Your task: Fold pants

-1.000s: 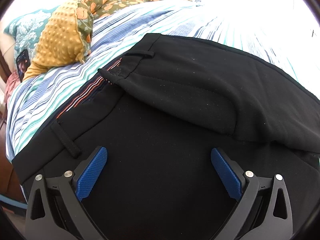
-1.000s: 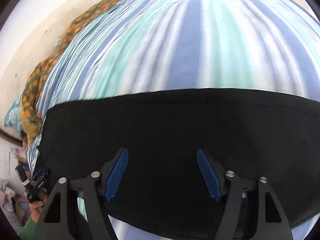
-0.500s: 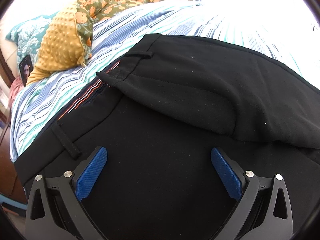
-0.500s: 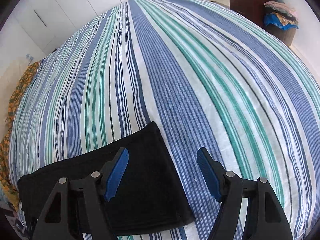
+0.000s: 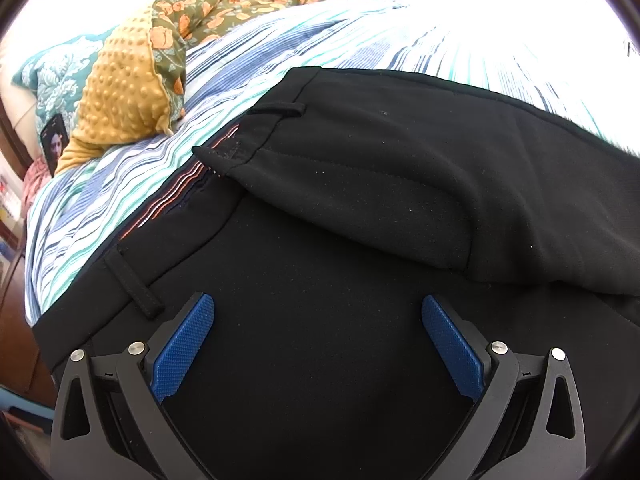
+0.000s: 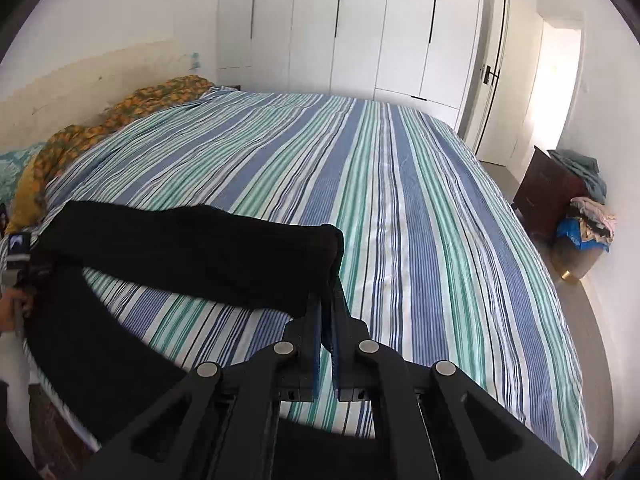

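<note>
Black pants lie on the striped bed, waistband end toward the left edge, with belt loops and an orange-striped inner band showing. My left gripper is open, its blue pads hovering just over the pants' seat, holding nothing. In the right wrist view my right gripper is shut on the hem end of the pant legs and holds it lifted above the sheet; the legs sag back to the left toward the waist.
The blue, green and white striped bed stretches ahead. A yellow dotted cushion and floral blanket lie by the headboard side. White wardrobes stand behind; a dark cabinet with clothes is at right.
My right gripper closed on the leg hem and lifted it up off the bed, its view swinging up to the room. My left gripper stayed open over the waist area.
</note>
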`<act>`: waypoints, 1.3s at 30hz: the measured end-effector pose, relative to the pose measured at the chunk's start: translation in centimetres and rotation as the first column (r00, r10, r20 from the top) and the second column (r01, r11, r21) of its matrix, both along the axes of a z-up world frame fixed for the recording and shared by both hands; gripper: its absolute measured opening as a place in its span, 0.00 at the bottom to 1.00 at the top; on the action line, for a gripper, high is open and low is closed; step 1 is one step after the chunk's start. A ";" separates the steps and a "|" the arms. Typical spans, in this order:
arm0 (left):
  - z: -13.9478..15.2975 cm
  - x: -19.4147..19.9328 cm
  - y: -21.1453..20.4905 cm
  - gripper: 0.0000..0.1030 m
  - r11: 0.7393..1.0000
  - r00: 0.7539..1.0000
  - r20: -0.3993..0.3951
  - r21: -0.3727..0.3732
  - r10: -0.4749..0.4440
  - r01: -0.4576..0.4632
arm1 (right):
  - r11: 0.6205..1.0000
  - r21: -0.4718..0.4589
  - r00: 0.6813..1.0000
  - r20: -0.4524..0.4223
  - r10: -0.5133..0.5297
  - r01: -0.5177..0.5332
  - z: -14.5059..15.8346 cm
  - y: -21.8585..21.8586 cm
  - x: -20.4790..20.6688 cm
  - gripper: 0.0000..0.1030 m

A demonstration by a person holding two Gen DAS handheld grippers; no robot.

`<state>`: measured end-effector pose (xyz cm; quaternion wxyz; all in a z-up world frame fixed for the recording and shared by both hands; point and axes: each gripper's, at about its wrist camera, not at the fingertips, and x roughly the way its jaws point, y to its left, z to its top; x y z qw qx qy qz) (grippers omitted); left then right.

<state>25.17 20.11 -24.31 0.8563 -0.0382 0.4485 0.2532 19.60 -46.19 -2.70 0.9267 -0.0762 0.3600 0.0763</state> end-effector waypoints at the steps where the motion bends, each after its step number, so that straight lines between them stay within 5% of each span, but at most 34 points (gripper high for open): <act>1: 0.0 0.1 0.0 1.00 1.000 1.000 -0.006 0.004 0.000 0.000 | 1.000 -0.006 1.000 -0.017 0.004 -0.004 -0.6 0.1 -3.1 0.04; 4: 0.1 0.3 0.1 1.00 1.000 1.000 -0.031 0.002 0.006 -0.006 | 0.998 -0.043 0.983 -0.171 -0.062 0.055 -4.5 -0.9 -8.1 0.06; 6: 0.6 0.7 0.3 1.00 1.000 0.998 -0.070 -0.013 0.007 -0.008 | 0.986 -0.079 0.943 -0.290 -0.163 0.146 -7.5 -2.7 -9.5 0.42; 7: 1.0 0.8 0.5 0.99 0.999 0.995 -0.099 -0.030 0.012 -0.015 | 0.978 -0.098 0.928 -0.311 -0.207 0.186 -8.3 -3.4 -9.8 0.50; 9: 2.2 0.1 0.3 0.99 0.996 0.993 -0.113 -0.085 0.020 -0.030 | 0.969 -0.061 0.926 -0.286 -0.247 0.240 -7.9 -4.5 -11.0 0.58; 13: 5.0 -4.0 -3.1 0.99 0.974 0.998 -0.001 -0.216 -0.069 0.067 | 0.955 -0.006 0.940 -0.176 -0.294 0.297 -5.2 -3.6 -12.0 0.83; 21: 5.0 -12.2 -12.7 0.99 0.914 0.968 0.089 -0.319 -0.236 0.252 | 0.968 0.199 0.980 -0.158 -0.120 0.150 -5.9 7.2 -9.2 0.85; 26: 5.4 -14.1 -16.4 0.99 0.892 0.913 0.099 -0.195 -0.397 0.409 | 0.954 0.293 0.988 -0.153 -0.025 0.070 -7.5 12.9 -8.7 0.85; 32: 7.3 -14.8 -17.2 0.99 0.873 0.888 0.164 -0.175 -0.430 0.456 | 0.970 0.242 0.989 -0.141 0.050 -0.014 -8.9 16.4 -10.0 0.85; 39: 6.7 -15.2 -17.8 0.99 0.882 0.901 0.132 -0.187 -0.413 0.432 | 0.956 0.292 0.982 -0.188 0.019 0.037 -10.8 14.9 -10.7 0.85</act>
